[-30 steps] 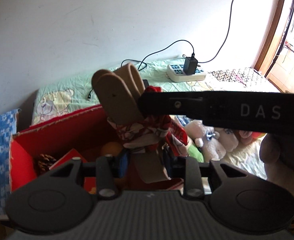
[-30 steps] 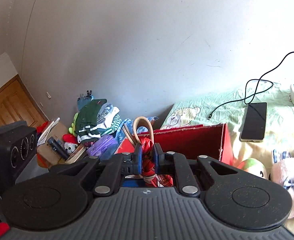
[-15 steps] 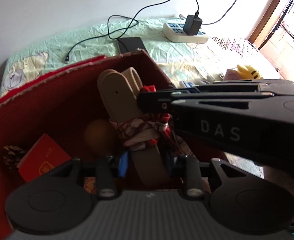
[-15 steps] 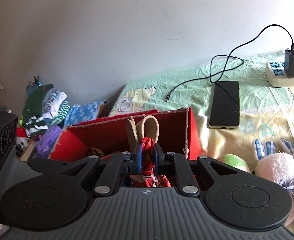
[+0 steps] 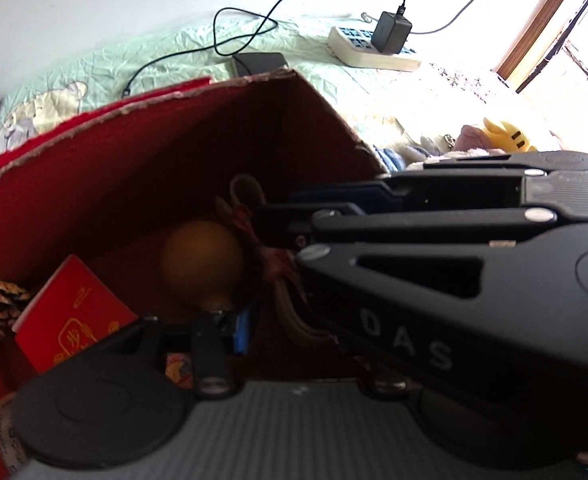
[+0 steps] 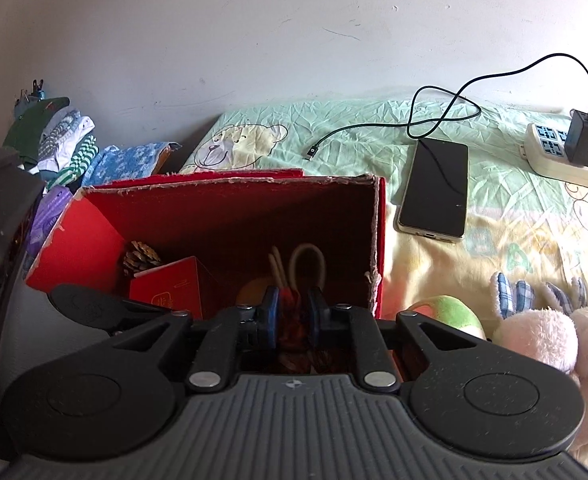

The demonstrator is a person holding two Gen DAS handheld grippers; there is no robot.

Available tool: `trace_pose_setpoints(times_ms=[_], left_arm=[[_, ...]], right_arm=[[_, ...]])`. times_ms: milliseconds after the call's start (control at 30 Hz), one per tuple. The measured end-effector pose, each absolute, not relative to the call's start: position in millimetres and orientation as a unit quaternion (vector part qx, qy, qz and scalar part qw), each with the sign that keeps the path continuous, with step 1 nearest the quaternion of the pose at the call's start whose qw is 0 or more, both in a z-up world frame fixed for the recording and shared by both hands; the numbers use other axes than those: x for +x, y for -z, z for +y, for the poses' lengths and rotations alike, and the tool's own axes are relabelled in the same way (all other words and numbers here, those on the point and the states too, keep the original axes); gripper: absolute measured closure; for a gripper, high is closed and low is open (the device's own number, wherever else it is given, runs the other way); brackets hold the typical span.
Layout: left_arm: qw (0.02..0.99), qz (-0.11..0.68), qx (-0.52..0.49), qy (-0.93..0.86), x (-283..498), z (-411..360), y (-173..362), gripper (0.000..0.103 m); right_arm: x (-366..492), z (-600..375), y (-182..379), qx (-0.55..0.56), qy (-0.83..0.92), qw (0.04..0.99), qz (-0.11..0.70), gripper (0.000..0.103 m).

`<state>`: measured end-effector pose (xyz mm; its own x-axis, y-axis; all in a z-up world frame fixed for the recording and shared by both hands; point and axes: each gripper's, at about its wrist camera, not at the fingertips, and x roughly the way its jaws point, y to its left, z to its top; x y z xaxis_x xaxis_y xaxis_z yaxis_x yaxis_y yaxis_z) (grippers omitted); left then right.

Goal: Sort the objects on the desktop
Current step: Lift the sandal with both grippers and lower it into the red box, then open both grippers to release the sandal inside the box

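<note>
A red-and-white cloth bundle with tan strap loops (image 6: 294, 312) is pinched between the blue pads of the right gripper (image 6: 293, 316), low inside the open red cardboard box (image 6: 229, 196) (beside an orange ball (image 5: 202, 265)). The left gripper (image 5: 249, 320) is largely hidden, so its state cannot be told.

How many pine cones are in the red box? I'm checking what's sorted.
1. The pine cone sits in the red box's far-left corner, behind the red packet. Others may be hidden behind the grippers.
</note>
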<state>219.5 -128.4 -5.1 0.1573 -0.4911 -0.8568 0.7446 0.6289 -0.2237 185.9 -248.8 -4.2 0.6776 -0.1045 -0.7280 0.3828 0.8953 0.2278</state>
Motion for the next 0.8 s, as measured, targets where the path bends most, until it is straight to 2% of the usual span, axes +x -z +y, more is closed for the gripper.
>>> trace_pose_setpoints(times_ms=[333,500,800], left_arm=[[0.762,0.504,0.12,0.388,217,-122,8,0.066],[0.788,0.484,0.116,0.362,220,-107,-5,0.053],[0.827,0.467,0.14,0.28,212,-85,-18,0.055]], right_arm=[[180,-255,4,0.215,0.139,0.895,0.365,0.089],[182,-252,4,0.204,0.148,0.896,0.366,0.091],[183,-249,5,0.198,0.158,0.893,0.371,0.09]])
